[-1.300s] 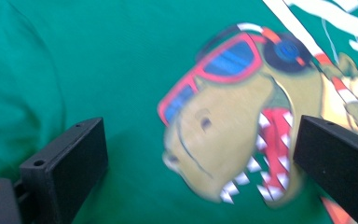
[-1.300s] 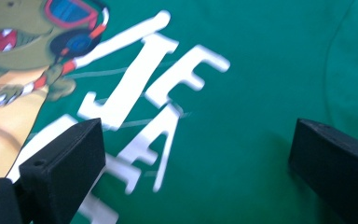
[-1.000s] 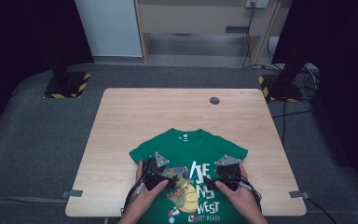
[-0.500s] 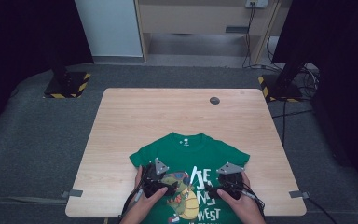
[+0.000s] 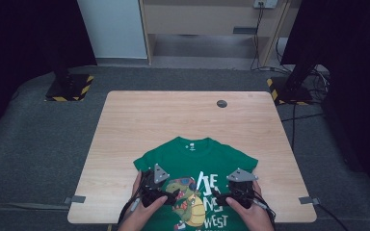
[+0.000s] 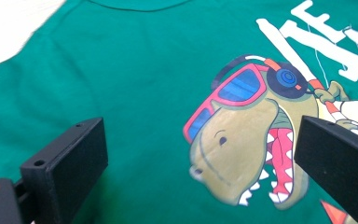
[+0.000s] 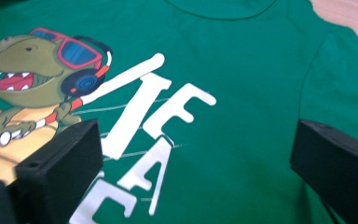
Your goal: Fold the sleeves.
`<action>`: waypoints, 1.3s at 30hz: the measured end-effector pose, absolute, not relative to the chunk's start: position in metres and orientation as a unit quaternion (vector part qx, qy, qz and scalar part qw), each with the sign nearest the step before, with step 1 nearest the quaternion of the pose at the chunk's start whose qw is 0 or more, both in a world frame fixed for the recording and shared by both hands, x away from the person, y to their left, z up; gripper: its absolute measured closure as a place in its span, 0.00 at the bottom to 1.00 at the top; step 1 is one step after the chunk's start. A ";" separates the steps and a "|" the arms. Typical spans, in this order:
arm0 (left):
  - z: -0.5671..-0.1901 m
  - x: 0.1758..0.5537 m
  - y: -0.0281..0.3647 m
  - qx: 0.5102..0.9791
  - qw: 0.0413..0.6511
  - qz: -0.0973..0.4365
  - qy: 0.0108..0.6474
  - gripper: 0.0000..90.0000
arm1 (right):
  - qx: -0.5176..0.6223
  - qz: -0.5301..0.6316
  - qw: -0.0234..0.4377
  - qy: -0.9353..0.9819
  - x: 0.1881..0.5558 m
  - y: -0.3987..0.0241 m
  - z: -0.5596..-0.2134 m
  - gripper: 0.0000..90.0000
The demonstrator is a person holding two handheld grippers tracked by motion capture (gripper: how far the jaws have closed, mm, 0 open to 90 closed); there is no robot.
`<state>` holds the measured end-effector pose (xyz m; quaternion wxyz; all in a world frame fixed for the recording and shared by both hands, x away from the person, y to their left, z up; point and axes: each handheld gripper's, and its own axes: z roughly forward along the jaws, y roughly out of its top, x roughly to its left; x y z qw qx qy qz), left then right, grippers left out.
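Looks like the positioning step: both grippers, left (image 5: 160, 185) and right (image 5: 237, 187), hover fingers spread over the green t-shirt (image 5: 207, 159) on the worktop (image 5: 173, 120). Next probably pinching fabric cleanly.

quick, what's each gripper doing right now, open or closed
Left gripper: open, holding nothing, above the green T-shirt.
Right gripper: open, holding nothing, above the same shirt.

My wooden table (image 5: 164, 125), light grain. Small dark round disc (image 5: 221, 103) near its far edge. Grey carpet (image 5: 38, 144) around. Two black stands with yellow-black striped bases (image 5: 70, 86) at far corners. Cables (image 5: 313, 82) at right.
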<state>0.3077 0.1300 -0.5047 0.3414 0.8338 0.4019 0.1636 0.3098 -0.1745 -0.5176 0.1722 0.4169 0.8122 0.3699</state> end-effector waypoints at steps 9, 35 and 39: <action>-0.496 0.304 0.155 0.830 0.334 0.179 0.409 0.03 | 0.415 0.354 0.175 0.820 0.317 -0.190 -0.504 0.11; -0.508 0.324 0.228 0.782 0.319 0.193 0.499 0.03 | 0.470 0.292 0.196 0.810 0.393 -0.262 -0.461 0.27; -0.509 0.325 0.233 0.780 0.316 0.196 0.503 0.03 | 0.477 0.286 0.198 0.807 0.401 -0.268 -0.460 0.30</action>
